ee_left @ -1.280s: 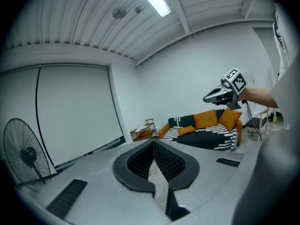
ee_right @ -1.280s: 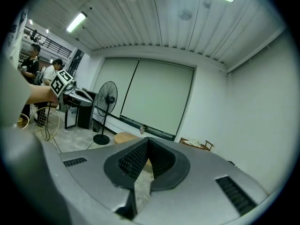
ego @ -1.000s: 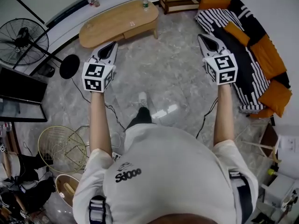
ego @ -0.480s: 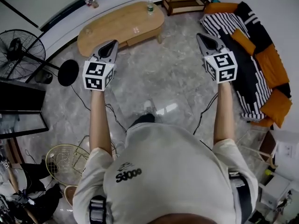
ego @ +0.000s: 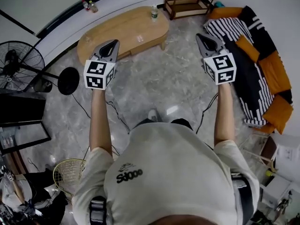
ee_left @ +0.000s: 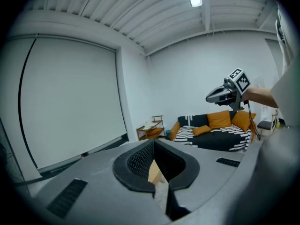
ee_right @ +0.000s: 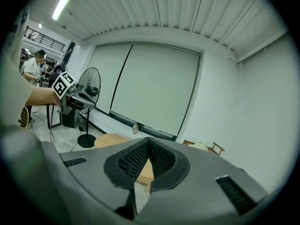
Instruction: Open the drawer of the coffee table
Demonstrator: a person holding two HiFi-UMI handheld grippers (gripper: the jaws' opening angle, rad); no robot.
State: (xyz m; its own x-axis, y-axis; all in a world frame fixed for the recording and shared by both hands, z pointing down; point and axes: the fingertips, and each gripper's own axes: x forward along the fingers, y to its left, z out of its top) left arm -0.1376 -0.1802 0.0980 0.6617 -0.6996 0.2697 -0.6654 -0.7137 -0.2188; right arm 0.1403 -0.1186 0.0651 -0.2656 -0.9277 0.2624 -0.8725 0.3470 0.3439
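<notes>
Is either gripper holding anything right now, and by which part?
Nothing is held. The left gripper and the right gripper are both shut and empty, in the air short of the coffee table.

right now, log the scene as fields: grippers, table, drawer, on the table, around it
left gripper: shut, empty, in the air
right gripper: shut, empty, in the air
table: oval, wooden, ahead of the person
drawer: none pulled out
on table: bottle at its right end
around: sofa right, fan left, shelf behind
</notes>
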